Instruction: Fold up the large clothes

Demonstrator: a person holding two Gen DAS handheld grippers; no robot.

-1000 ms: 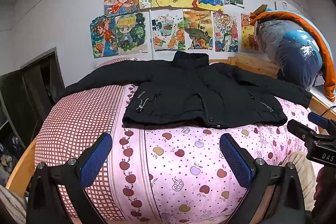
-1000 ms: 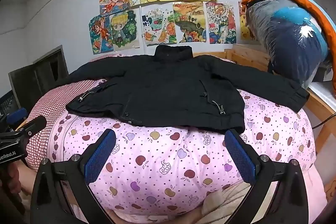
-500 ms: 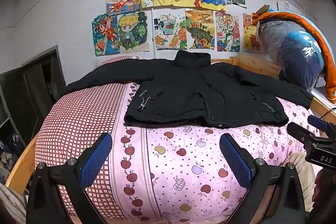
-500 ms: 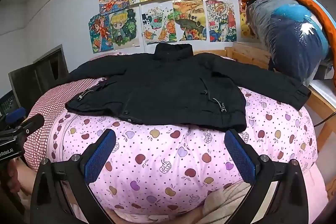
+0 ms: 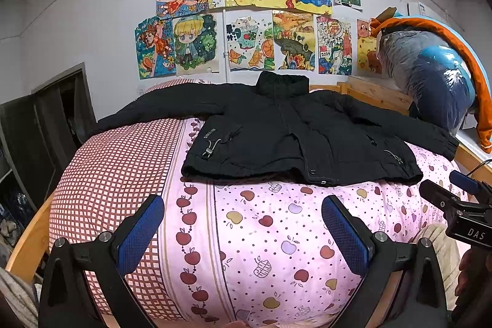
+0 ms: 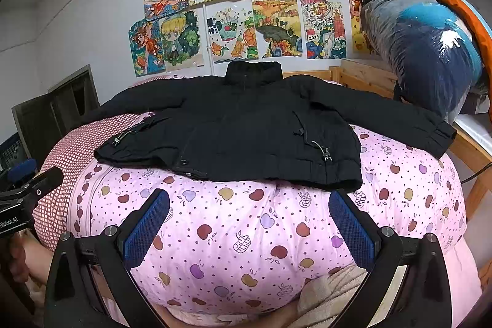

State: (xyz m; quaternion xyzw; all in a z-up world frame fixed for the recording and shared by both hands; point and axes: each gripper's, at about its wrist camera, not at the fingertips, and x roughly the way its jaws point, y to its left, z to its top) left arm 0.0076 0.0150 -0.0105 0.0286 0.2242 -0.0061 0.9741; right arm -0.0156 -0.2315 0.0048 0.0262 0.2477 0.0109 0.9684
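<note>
So the folding isn't really happening yet. The black jacket [image 5: 295, 137] is lying spread flat, front up, on the pink apple-print quilt [image 5: 276, 235], collar toward the far wall with the drawings [image 5: 255, 17], both sleeves stretched out to the left and right. No fold is showing anywhere, so I'm guessing the whole job is sitting ahead: sleeves in, then body over.

The left gripper [image 5: 243, 229] is hanging over the near part of the quilt with its blue pads wide apart and nothing between them. The jacket's hem is lying just beyond it, farther off, not touching. The right gripper [image 6: 250, 223] is doing the same thing, jaws spread wide and empty, with the hem's right corner sitting just past its right pad [image 6: 350, 226]; I can't tell if there's contact, probably not.

The big plastic-wrapped bundle [image 6: 427, 48] is sitting far right, near the right sleeve's cuff.
</note>
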